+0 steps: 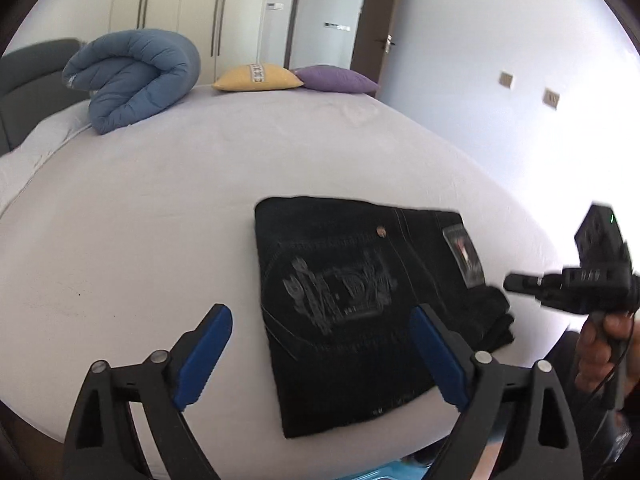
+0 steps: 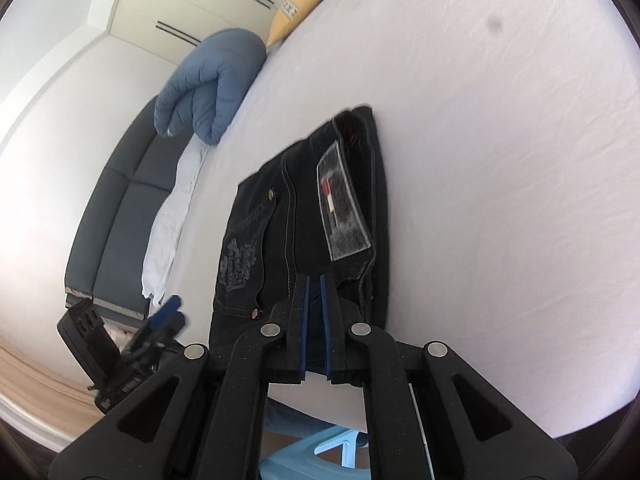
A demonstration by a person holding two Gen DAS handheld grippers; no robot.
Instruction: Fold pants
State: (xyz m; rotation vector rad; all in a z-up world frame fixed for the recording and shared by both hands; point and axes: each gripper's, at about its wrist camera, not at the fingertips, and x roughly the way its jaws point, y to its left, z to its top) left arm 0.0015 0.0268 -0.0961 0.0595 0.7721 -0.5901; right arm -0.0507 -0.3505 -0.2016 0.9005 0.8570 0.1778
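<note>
The left tool point(image 1: 320, 354) hangs with its blue pads wide apart and nothing between them; the right tool point(image 2: 315, 312) has its pads almost together, gripping nothing; just beyond both, the black pants point(image 1: 352, 304) lie folded into a flat block on the bed point(image 1: 160, 200); farther off sit a rolled blue quilt point(image 1: 132, 78) and two cushions point(image 1: 260, 77).

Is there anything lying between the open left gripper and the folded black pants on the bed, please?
Nothing visible does. The left gripper hangs open just above the pants, with only bare bed sheet around them. The duvet and pillows sit far off at the bed's other end.
</note>
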